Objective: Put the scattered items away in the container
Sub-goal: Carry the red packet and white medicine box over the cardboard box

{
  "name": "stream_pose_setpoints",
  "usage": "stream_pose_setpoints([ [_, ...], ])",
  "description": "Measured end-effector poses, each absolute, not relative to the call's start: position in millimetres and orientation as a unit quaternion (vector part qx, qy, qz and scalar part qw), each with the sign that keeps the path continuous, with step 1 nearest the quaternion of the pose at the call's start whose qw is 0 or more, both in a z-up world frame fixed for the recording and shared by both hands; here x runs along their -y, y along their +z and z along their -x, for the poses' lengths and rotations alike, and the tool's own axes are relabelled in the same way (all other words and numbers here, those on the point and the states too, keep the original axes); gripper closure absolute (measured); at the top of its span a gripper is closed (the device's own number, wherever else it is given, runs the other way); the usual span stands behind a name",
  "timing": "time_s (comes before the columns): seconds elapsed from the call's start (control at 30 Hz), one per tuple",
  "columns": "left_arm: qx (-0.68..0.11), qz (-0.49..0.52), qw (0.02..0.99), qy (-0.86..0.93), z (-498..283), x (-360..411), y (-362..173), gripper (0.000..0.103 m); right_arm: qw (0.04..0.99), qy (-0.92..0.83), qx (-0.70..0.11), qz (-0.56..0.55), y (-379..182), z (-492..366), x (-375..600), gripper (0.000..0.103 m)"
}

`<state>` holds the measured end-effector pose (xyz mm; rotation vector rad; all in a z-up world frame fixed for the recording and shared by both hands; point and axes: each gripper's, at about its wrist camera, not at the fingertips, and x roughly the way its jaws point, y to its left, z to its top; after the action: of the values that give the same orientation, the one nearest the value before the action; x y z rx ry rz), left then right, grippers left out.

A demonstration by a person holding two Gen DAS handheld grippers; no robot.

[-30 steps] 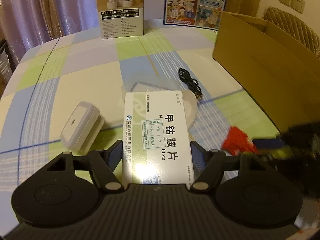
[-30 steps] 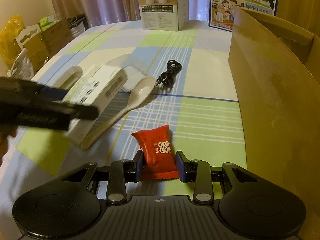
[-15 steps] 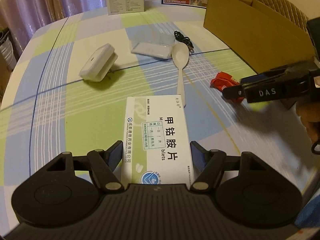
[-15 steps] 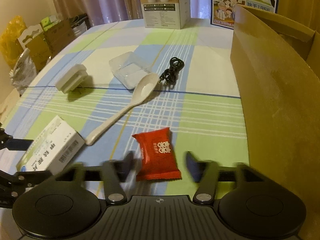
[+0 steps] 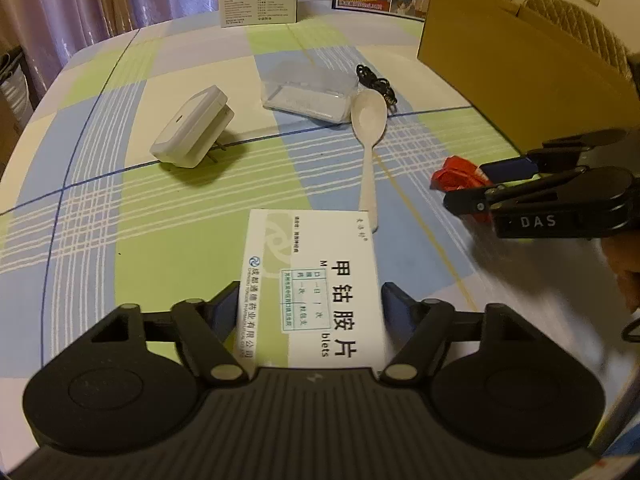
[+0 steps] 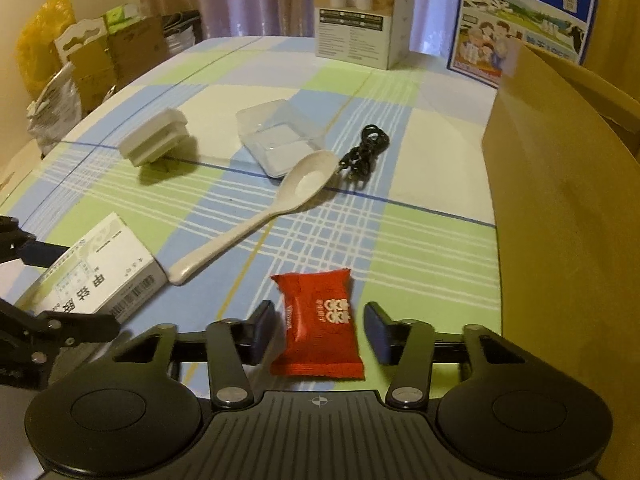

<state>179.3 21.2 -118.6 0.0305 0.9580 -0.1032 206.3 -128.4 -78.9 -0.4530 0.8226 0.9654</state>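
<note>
1. Checked cloth in pale green, blue and cream squares covers one round-edged table; purple curtains hang behind it.
2. One brown cardboard box, flat-walled and matt, stands open-topped along the table's right side.
3. Two printed cartons stand at the far edge: one blue milk carton and one white product carton.
4. Two black grippers: the left gripper pinches a medicine box between its blue pads; the right gripper has its jaws closing, spread either side of a red packet with small gaps showing.
5. One medicine box, white glossy card with green print, a flat rectangle, held just above the near cloth.
6. One clear plastic tray, shallow and rectangular, lies mid-table.
7. One white plug-in night light, square and rounded, rests tilted on its two prongs.
8. One cream spoon, smooth and long-handled, lies beside the tray.
9. One red snack packet, crinkled foil, lies on the cloth near the cardboard box.
10. One black cable, coiled, lies beside the spoon's bowl.
</note>
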Motion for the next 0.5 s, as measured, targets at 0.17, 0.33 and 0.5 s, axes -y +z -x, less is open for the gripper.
stream_pose_setpoints([
  [0.17,-0.46,-0.025,0.886,-0.05,-174.3,-18.1,-117.6,0.036,0.779,0.45,-0.383,0.209,-77.8,-203.5,127.1,0.075],
  [0.33,-0.456,-0.02,0.889,-0.041,-168.2,-21.3,-112.1,0.036,0.785,0.446,-0.381,0.198,-73.8,-204.0,131.1,0.075],
  [0.5,-0.45,-0.015,0.892,-0.036,-160.4,-20.9,-98.9,0.036,0.789,0.45,-0.371,0.193,-64.6,-199.8,131.5,0.075],
])
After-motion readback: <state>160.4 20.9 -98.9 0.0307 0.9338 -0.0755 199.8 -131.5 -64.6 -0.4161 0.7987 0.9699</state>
